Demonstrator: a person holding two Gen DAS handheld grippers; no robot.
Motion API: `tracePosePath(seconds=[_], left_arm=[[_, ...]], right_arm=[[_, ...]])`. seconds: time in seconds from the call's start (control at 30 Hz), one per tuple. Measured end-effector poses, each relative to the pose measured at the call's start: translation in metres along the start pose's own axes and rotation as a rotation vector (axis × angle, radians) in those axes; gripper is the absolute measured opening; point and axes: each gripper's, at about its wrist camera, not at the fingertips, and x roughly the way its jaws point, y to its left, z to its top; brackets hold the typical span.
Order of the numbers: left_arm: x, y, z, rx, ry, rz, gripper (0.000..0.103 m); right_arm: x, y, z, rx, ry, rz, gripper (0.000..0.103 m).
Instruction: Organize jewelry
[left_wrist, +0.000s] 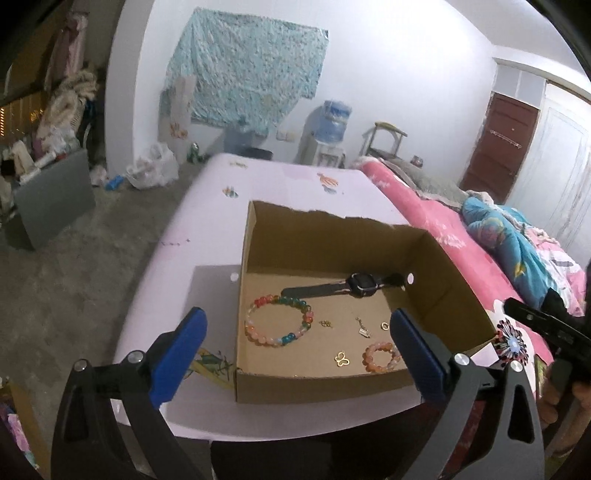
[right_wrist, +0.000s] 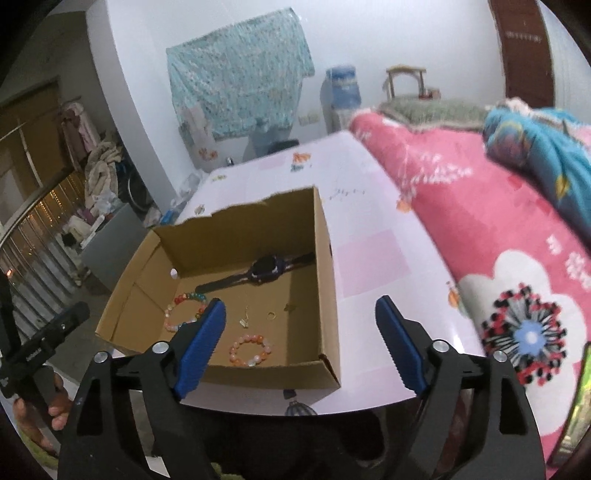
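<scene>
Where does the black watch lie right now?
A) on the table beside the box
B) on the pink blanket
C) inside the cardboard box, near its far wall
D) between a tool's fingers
C: the black watch lies on the floor of the cardboard box, near its far wall.

Brown cardboard box ahead of blue-padded black left gripper, holding multicoloured bead bracelet, peach-orange bead bracelet, black watch, gold butterfly charm. Pale pink table; right of right gripper, pink floral blanket.

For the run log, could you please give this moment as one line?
left gripper: open, empty | right gripper: open, empty | watch, bracelets, charms: in cardboard box
</scene>
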Motion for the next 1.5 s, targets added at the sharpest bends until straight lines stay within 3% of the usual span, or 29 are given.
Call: tracePosePath(seconds=[0.1,0.33,0.5,0.9,1.5], left_arm=[[-0.007,-0.009,-0.003,0.010,-0.005,0.075,0.097],[-0.020,-0.030,-0.017,0.048,-0.013,0.111,0.098],[-0.015,-0.040,-0.022,0.075,0.032,0.157,0.098],[0.006,-0.045,-0.029,0.075,0.126,0.201,0.098],[0.017,-0.049,-0.020,0.100,0.153,0.239,0.098]], right_arm=[[-0.013,0.006,-0.002,-0.021,-0.024,0.001,0.085],[-0.023,0.028,-0.016,-0.110,-0.020,0.017,0.091],[-0.019,0.042,-0.024,-0.143,0.004,0.003,0.094],[-0.002,0.055,-0.027,-0.146,0.093,-0.054,0.095],[0.012,0.056,-0.022,-0.080,0.142,-0.057,0.095]])
